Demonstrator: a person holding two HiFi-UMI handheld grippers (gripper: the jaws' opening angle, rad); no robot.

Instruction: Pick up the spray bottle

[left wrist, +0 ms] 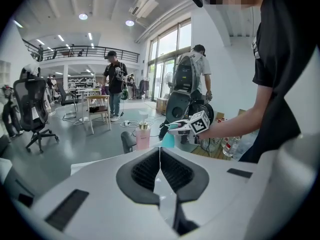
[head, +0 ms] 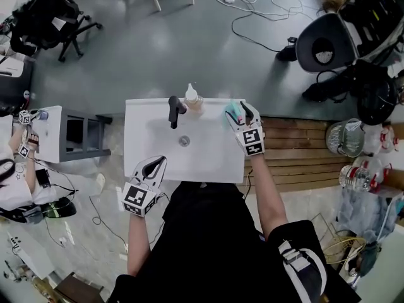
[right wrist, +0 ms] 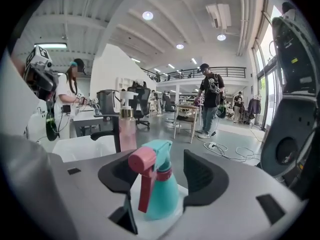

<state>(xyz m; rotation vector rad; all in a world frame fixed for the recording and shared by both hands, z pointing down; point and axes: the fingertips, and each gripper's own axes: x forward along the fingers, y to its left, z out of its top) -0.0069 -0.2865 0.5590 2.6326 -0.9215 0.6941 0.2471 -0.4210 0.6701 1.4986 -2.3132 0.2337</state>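
The left gripper (head: pixel 160 161) hangs at the front edge of the white counter (head: pixel 140 145), its jaws together and empty. Farther back, at the counter's rear right corner, the teal spray bottle (right wrist: pixel 161 196) with a pink trigger stands upright between the right gripper's (head: pixel 238 108) jaws. These are apart, with a thin gap showing at one pad. Left of it stand a black tap (head: pixel 174 110) and a soap pump (head: pixel 192 97).

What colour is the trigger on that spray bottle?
Pink, on a teal spray bottle; clearest in the right gripper view.
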